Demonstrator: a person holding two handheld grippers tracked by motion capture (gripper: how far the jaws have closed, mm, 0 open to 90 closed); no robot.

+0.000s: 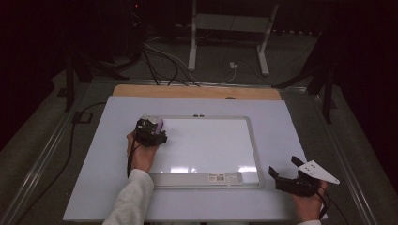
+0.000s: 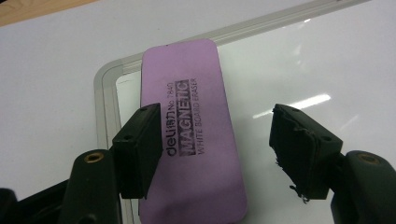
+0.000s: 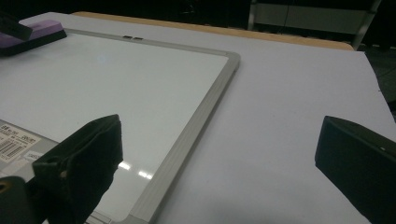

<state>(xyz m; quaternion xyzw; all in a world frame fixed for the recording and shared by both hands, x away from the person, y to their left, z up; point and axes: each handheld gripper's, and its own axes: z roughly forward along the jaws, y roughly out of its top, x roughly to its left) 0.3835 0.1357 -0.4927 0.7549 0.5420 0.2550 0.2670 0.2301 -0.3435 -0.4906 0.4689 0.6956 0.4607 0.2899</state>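
While the left gripper (image 2: 215,149) hangs with jaws spread over it, a purple whiteboard eraser (image 2: 191,126), black-printed "deli MAGNETIC WHITE BOARD ERASER", lies on the whiteboard (image 1: 206,145) at its top-left corner. Right gripper (image 1: 286,171) gapes, empty, beside the whiteboard.

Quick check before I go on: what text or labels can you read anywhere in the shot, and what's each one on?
"deli" logo, "No 7840": printed on the purple eraser, left gripper view.
"MAGNETIC": same eraser, large letters.
"WHITE BOARD ERASER": same eraser, small line beneath.
Small characters beside the logo: too blurred to read.
Barcode sticker on the whiteboard bottom frame: digits and print too small to read.
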